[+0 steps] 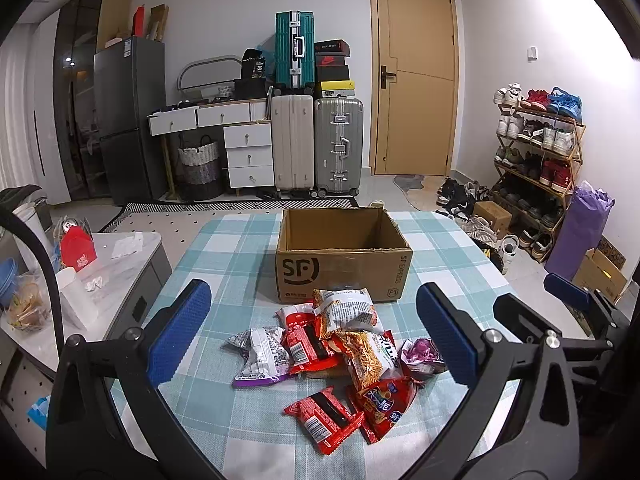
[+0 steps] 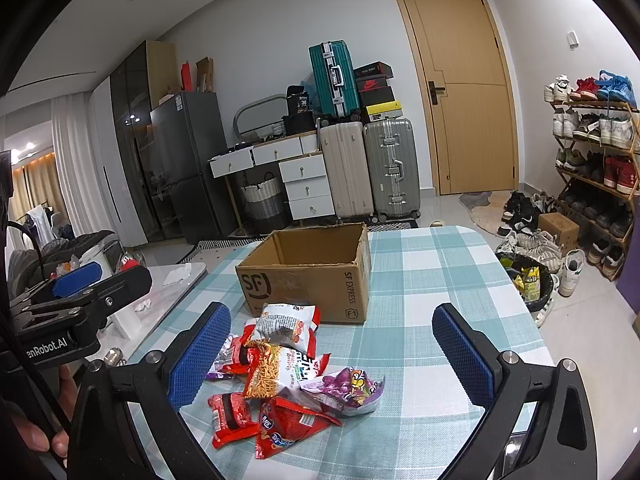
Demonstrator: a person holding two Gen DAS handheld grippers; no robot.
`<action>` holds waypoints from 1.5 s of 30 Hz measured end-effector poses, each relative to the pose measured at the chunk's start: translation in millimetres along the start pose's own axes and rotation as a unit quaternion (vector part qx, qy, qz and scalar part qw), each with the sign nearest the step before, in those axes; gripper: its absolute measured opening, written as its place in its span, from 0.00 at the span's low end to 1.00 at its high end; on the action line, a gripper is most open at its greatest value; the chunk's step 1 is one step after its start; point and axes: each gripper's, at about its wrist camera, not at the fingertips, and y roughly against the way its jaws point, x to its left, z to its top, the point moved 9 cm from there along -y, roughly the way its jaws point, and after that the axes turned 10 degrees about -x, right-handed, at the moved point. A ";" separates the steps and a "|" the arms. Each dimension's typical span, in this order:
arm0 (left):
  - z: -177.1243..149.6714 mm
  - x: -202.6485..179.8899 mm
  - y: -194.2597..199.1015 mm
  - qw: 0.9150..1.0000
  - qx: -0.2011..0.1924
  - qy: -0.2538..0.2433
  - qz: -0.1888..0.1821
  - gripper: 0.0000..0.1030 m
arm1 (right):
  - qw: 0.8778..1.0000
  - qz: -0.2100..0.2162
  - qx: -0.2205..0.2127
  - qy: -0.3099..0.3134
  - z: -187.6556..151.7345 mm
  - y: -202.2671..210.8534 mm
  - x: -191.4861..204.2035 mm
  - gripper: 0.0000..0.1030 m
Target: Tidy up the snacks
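Observation:
A pile of snack packets [image 1: 332,352] lies on the teal checked tablecloth [image 1: 224,248], in front of an open, empty cardboard SF box [image 1: 340,276]. The pile holds red packets [image 1: 324,418], a purple-and-white one [image 1: 260,354] and a noodle-snack bag [image 1: 370,354]. My left gripper [image 1: 314,336] hovers open above the pile, nothing between its blue pads. In the right wrist view the same pile [image 2: 288,376] and box [image 2: 308,280] show. My right gripper [image 2: 332,360] is open over the pile's right side, near a purple packet [image 2: 348,390].
A white side table [image 1: 120,264] with clutter stands left of the table. A bin [image 2: 528,280] and many shoes sit on the floor at right by a shoe rack [image 2: 592,152]. Suitcases [image 1: 316,140] and a door stand behind.

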 end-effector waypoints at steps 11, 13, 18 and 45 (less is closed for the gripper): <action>-2.7 -1.6 1.3 1.000 0.002 -0.001 -0.002 1.00 | 1.000 0.000 0.000 0.000 -0.3 -0.5 0.7 1.00; -2.8 -1.4 1.4 1.000 0.001 -0.001 -0.002 1.00 | 1.000 0.000 0.001 0.001 -0.2 -0.5 0.9 1.00; -2.5 -0.8 1.2 1.000 0.000 -0.001 -0.001 1.00 | 1.000 0.000 0.001 0.001 -0.2 -0.7 0.8 1.00; -59.7 5.6 -46.2 0.998 0.054 -0.007 -0.007 1.00 | 0.998 0.014 0.068 -0.013 -47.5 -27.5 -16.7 1.00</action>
